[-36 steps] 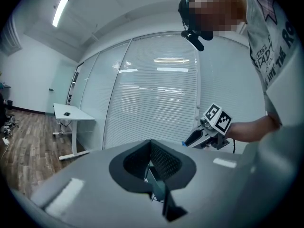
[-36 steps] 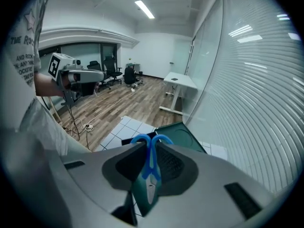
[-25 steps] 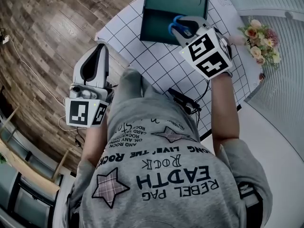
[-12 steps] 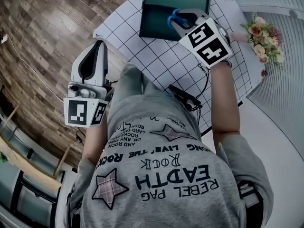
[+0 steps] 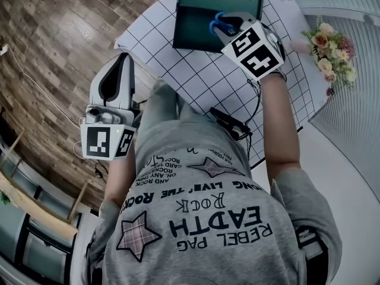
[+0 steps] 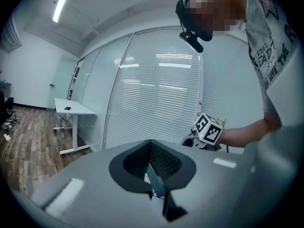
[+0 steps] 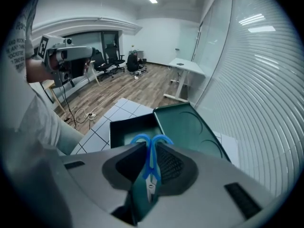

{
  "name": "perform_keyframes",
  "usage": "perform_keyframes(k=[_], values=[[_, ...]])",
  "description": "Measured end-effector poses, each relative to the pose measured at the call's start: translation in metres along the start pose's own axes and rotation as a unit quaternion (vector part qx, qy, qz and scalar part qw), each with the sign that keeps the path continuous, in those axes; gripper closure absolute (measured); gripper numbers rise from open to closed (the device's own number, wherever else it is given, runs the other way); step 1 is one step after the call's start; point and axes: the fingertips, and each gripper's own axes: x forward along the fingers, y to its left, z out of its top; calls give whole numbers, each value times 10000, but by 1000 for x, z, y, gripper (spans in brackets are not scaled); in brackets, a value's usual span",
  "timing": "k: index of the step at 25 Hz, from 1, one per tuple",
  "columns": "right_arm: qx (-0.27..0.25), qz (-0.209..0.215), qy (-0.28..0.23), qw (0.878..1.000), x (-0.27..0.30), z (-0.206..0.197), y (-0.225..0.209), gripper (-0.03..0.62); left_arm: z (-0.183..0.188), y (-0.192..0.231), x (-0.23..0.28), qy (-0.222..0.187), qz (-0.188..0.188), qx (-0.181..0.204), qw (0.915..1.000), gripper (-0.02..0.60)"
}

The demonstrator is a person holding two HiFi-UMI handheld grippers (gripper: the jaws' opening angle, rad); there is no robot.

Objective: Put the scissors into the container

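As seen through the right gripper view, item one: scissors (image 7: 151, 156), blue looped handles pointing forward and the short metal blades and pivot drawn back between the pads, clamped upright in the right gripper (image 5: 236, 28), whose jaws press on them from both sides. I read the handles as hanging over the open container (image 5: 195, 29), near its right side by the head view. Item two: the container itself, a dark green box, shallow and empty where I can see in, with its hinged lid (image 7: 190, 126) thrown back and bearing two round outlines. Item three: left gripper (image 6: 153, 177), jaws closed together on nothing, held off to the left over the floor, well apart from the table. Surface: white table (image 5: 199, 79) ruled in a black grid. Room: wood-plank floor (image 5: 59, 34), a white desk (image 7: 187, 68), office chairs (image 7: 112, 56), slatted blinds (image 7: 259, 80) close on the right, artificial flowers (image 5: 328, 47) at that side. The table's left edge drops to open floor.
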Motion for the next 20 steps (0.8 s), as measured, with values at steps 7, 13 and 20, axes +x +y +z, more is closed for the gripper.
perform_keyframes(k=[7,13,20], values=[[-88,98,122,9998,14,-4,2,511,-5,1,0,38,7,-40,10000,572],[-242,89,133,9996,25,-5,2,511,-9,5,-1,71,35,-71,9999,571],[-522,40,170,9985,33,-14,4,511,-13,5,-2,95,55,-110,9999,571]])
